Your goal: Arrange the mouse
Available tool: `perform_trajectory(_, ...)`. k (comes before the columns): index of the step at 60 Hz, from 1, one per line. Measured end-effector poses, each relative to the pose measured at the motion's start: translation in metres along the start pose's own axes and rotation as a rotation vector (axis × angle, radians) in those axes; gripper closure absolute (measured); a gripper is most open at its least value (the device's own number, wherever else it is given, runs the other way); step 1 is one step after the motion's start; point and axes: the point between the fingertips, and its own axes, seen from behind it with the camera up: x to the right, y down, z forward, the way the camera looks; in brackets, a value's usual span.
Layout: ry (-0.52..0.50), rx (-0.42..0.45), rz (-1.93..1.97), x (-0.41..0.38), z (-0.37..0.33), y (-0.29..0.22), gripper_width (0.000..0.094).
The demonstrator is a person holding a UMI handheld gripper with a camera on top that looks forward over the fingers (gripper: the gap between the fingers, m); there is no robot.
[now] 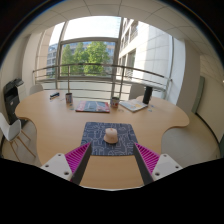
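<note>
A: Gripper view, only one we have. Your tool (111,158) is held wide, pink pads (76,157) spread far apart, nothing between them. Holding zero.

B: Where's the mouse?

A: Mouse (111,134) sits approx. centre of the dark patterned mousepad (109,138), just ahead of the fingers and on the line between them. Not touching either finger. Pale, small, looks to lie flat; which way it faces, can't tell.

B: Why that setup?

A: My read: pad marks the target spot, so mouse on it may already be near its arranged place, or you're lined up to grab and re-seat it. Wide opening fits an approach w/ margin both sides. Judgement only.

B: Pose of the tool?

A: You hold it roughly level, slightly above the surface (60,125), pointing straight at the mouse, fingers symmetric about it. Your hand itself isn't in view.

B: Other stuff?

A: Pinkish book or folder (92,105) lies well beyond the pad. Small dark items nr the far edge, too small to ID. Window w/ railing (95,72) behind. Chair (12,128) beside the surface at one side.

B: Risk?

A: Mouse is small vs. the opening; closing off-centre could nudge it across the pad.
</note>
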Motion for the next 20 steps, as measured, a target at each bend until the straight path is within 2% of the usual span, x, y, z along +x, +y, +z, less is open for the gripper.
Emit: perform_trajectory(20,0.001,0.008,-0.001,-0.009,-0.053,0.011,0.0085)
